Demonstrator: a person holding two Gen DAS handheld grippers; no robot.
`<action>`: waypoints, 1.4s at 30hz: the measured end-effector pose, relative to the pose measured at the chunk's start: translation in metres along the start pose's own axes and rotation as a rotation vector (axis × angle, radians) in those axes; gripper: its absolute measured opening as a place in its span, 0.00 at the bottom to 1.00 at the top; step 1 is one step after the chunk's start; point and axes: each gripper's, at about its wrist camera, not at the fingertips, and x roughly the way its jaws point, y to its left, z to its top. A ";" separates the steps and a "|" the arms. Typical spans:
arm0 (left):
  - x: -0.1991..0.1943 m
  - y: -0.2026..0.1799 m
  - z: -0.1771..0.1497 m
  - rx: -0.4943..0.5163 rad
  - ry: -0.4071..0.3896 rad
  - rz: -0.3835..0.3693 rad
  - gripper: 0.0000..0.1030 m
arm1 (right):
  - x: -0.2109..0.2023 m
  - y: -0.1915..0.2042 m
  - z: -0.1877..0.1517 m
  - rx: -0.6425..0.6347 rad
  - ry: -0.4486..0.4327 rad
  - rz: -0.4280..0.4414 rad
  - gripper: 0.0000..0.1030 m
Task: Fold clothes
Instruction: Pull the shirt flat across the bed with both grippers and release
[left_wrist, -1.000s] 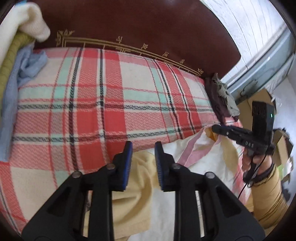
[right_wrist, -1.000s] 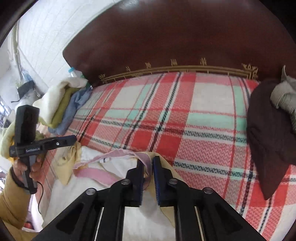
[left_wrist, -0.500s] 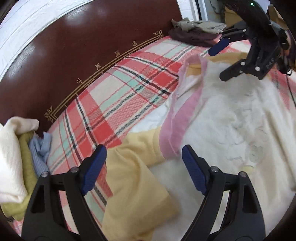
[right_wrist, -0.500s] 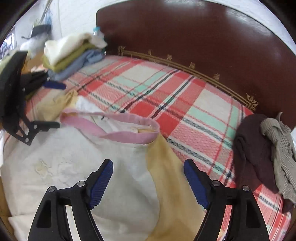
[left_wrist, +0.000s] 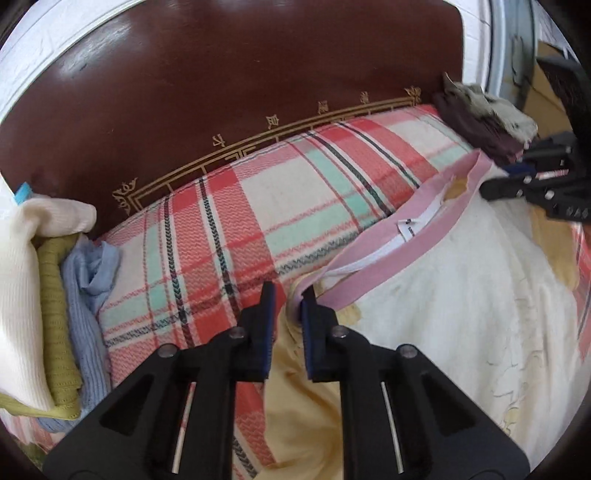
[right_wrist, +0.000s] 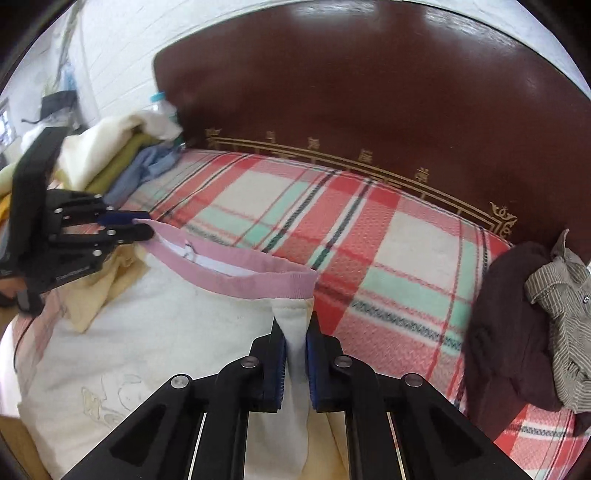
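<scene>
A cream shirt (right_wrist: 155, 339) with a pink collar band (right_wrist: 255, 280) and pale yellow sleeves lies spread on the plaid blanket (right_wrist: 388, 258) of a bed, its neck toward the dark red headboard (right_wrist: 369, 92) and its body running toward the near edge of the mattress. A white label (left_wrist: 406, 229) shows inside the collar. The left gripper (left_wrist: 287, 314) has its jaws closing, narrow now, with the left end of the collar band and the bunched yellow cloth at the shoulder between the blue pads. The right gripper (right_wrist: 295, 350) is pinched tight on a fold of cream cloth just under the right end of the collar, the fabric pulled up into a small peak between its pads. Each gripper shows at the far side of the other's view, at the opposite end of the collar. At the left edge of the bed, against the headboard, stands a stack of folded clothes (left_wrist: 44, 288): cream on the outside, then olive green, then light blue. At the right edge, near the other end of the headboard, lie a dark maroon garment (right_wrist: 509, 332) and a grey striped one (right_wrist: 561, 325) on top of it. Behind the headboard is a white brick wall (right_wrist: 118, 55).
</scene>
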 end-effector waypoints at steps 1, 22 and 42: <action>0.001 0.002 0.000 -0.030 0.018 -0.025 0.16 | 0.005 -0.002 0.000 0.019 0.006 -0.012 0.08; -0.060 -0.011 -0.122 0.026 0.005 -0.124 0.80 | -0.087 -0.083 -0.159 0.541 -0.070 0.115 0.78; -0.044 0.079 -0.093 -0.369 0.013 0.021 0.24 | -0.092 -0.108 -0.115 0.427 -0.082 -0.133 0.07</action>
